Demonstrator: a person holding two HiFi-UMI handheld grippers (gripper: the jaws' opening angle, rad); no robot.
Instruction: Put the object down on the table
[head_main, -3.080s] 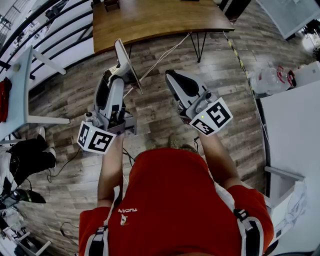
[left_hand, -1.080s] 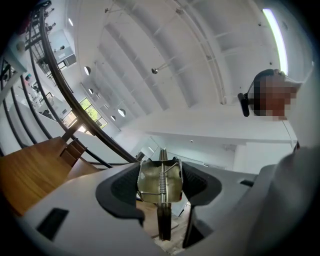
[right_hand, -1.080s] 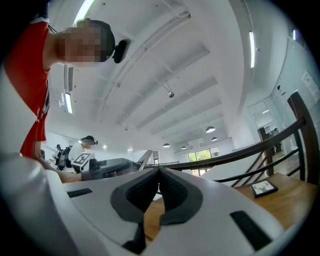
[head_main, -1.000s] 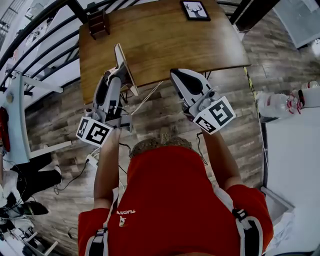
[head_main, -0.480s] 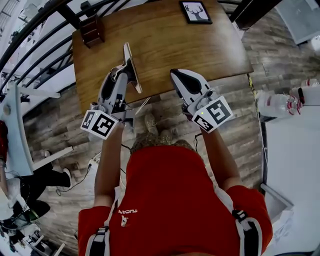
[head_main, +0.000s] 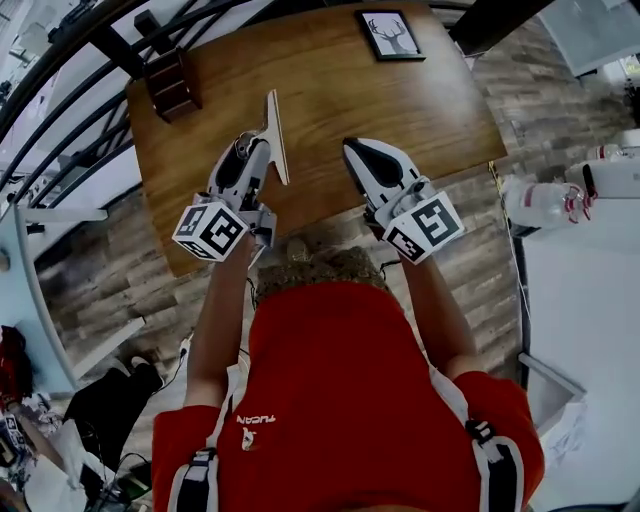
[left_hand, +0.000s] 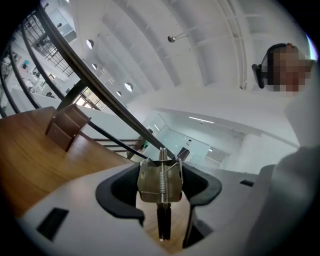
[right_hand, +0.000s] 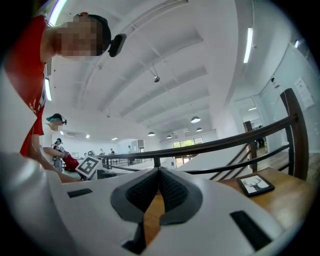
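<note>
One wooden table (head_main: 330, 90) fills the upper half of the head view, and the person's two grippers are both held over the strip along its near edge.

One clipboard (head_main: 275, 135) is here, and it is not down on the table. It stands on its thin edge in the left gripper (head_main: 252, 150), over the near-left part of the tabletop. Its flat faces look left and right. Its long axis runs from the jaws away from the person, toward the table's far edge, leaning a little to the right. In the left gripper view the board is seen edge-on, with its single metal spring clip (left_hand: 160, 180) sitting between the two dark pads. The jaws stand fairly wide and close on the clip end from both sides.

The right gripper (head_main: 358, 152) is just beside it, nearer the middle of the near edge. Its two pads meet at the tips with nothing between them.

One dark wooden stand (head_main: 170, 83) sits by the far-left corner. One small black picture frame (head_main: 388, 33) with a deer print lies flat at the far edge, right of centre.
</note>
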